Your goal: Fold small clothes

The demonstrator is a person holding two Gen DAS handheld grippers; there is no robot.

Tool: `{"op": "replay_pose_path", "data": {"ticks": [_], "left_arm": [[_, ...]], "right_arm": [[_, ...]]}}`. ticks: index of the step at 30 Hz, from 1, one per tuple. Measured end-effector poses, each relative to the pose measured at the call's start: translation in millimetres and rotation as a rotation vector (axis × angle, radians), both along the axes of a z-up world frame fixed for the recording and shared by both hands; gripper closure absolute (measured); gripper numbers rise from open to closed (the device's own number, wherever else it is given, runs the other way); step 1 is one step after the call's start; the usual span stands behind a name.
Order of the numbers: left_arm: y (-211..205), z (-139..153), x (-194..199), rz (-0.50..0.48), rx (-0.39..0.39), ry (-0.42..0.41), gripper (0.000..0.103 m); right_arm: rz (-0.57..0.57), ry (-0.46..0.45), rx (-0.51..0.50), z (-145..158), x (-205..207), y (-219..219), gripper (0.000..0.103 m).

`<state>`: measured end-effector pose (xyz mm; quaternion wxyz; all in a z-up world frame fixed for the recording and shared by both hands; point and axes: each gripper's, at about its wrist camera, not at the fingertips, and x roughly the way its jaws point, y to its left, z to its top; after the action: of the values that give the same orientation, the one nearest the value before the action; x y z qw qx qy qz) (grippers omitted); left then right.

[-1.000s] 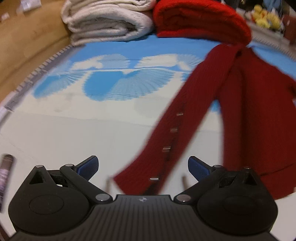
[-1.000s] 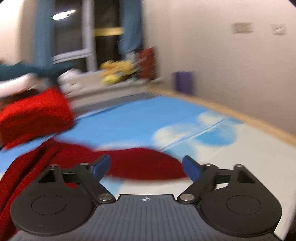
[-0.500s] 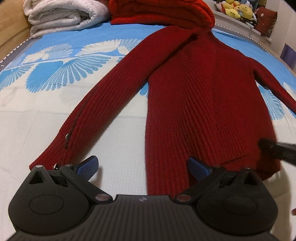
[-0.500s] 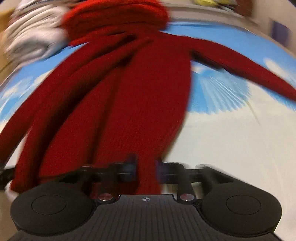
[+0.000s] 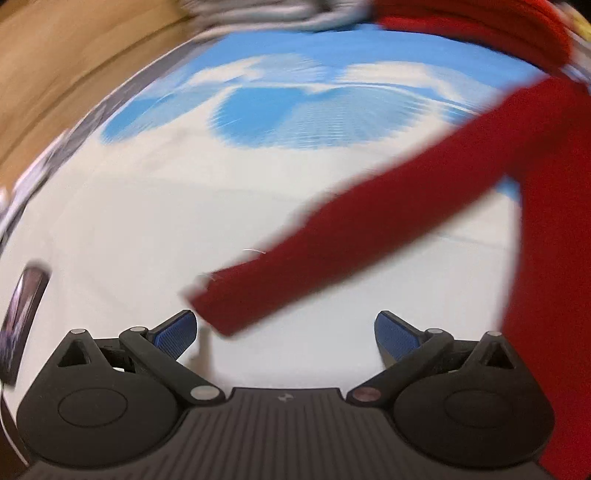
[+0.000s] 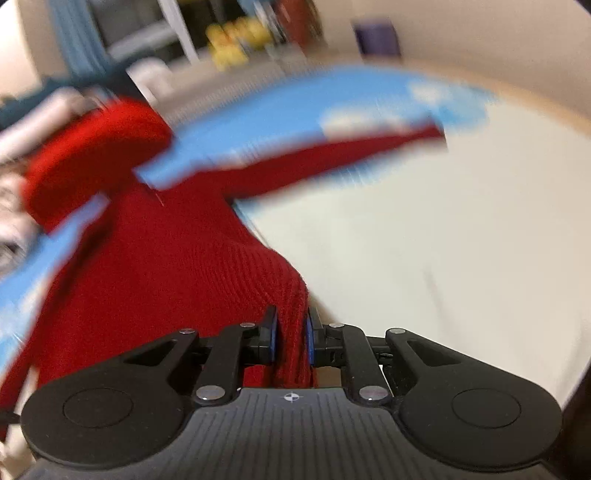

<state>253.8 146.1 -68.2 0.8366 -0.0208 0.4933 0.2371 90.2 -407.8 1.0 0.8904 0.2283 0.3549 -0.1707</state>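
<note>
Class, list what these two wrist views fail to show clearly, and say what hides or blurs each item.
- Right wrist view: the hem of the red sweater is hidden inside the right gripper.
- Right wrist view: the yellow items are too blurred to identify.
- Left wrist view: the dark object is cut off by the left edge.

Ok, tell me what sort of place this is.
Probably a bedroom: a bed with a blue-and-white sheet, folded blankets stacked at its far end, and yellow soft toys by a curtained window.
</note>
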Motion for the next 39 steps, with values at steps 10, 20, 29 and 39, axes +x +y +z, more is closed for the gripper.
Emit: {"op": "replay_pose_path", "data": {"ticks": [10, 20, 29, 39], "left_arm": [[-25.7, 14.1, -17.0, -0.139, -0.193, -0.022, 0.0], [-114.5, 9.6, -36.1, -0.419, -0.418, 0.084, 0.0], [-141.5, 15.2, -33.7, -0.449, -0.452, 0.094, 0.0], [-124.2, 26.1, -39.7, -0.344, -0.436, 0.043, 0.042]], "right_arm": [[-0.106, 0.035, 0.245, -30.2, 5.9, -12.7, 0.075], [-0.118, 0.102, 0.185, -37.1, 15.9, -10.7, 0.044], [-0.148, 0.143, 0.214, -47.3, 24.9, -10.6, 0.033], [-0.114, 0.182, 0.208, -52.4, 33.0, 1.9, 0.024]]}}
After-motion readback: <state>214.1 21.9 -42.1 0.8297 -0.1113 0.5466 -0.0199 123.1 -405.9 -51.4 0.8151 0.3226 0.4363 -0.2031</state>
